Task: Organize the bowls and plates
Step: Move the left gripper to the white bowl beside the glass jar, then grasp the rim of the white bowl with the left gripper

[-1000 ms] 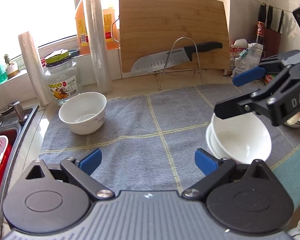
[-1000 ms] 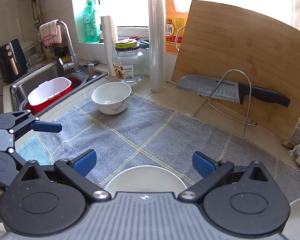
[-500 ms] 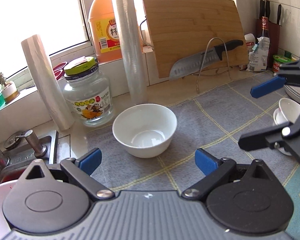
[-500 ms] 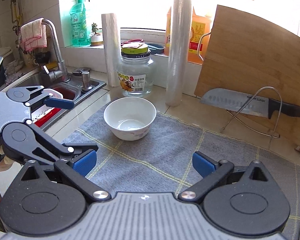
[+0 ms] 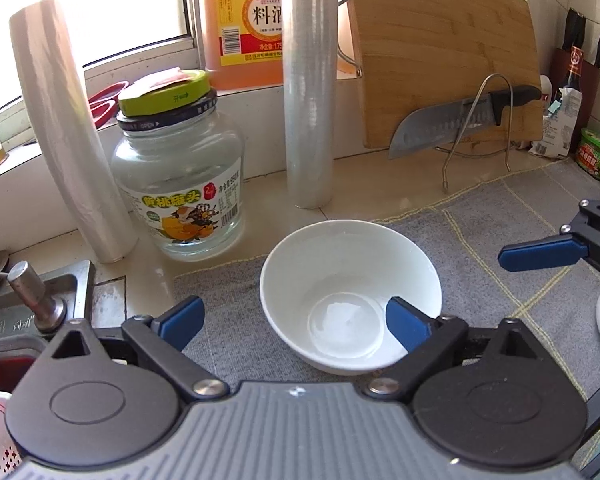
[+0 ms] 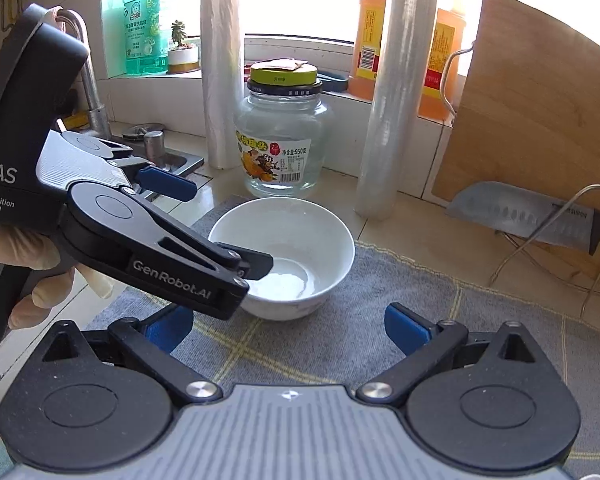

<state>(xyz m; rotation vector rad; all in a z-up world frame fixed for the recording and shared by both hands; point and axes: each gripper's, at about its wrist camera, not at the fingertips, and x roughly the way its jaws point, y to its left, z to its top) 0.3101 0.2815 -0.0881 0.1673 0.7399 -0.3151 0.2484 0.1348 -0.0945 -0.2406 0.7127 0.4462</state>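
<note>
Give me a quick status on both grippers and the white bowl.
Left gripper closing around bowl rim, not yet gripping. Right gripper open, empty, short of the bowl. Glass jar close behind.

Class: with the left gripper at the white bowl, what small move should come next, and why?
Probably finish closing the left gripper on the white bowl: its jaws are closing, one finger already sits inside the bowl with the near wall between them, not yet pinched. The right gripper waits open.
</note>
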